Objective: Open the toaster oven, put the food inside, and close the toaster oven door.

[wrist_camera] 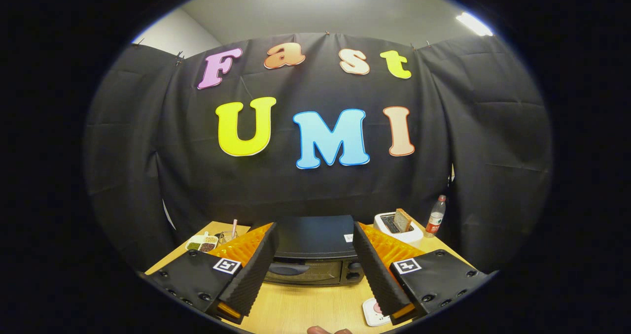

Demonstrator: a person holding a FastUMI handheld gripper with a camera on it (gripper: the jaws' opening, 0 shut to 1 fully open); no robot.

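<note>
Gripper [315, 255] fingers stand wide apart, holding nothing, above the wooden table [305, 312]. Oven [313, 252] sits just ahead between the fingers, door closed. Toaster [398, 227] with a bread slice [403, 219] stands beyond the right finger, a bottle [436, 216] beside it. Divided dish [202, 243] lies beyond the left finger. Small white device [373, 312] rests near the right finger.
</note>
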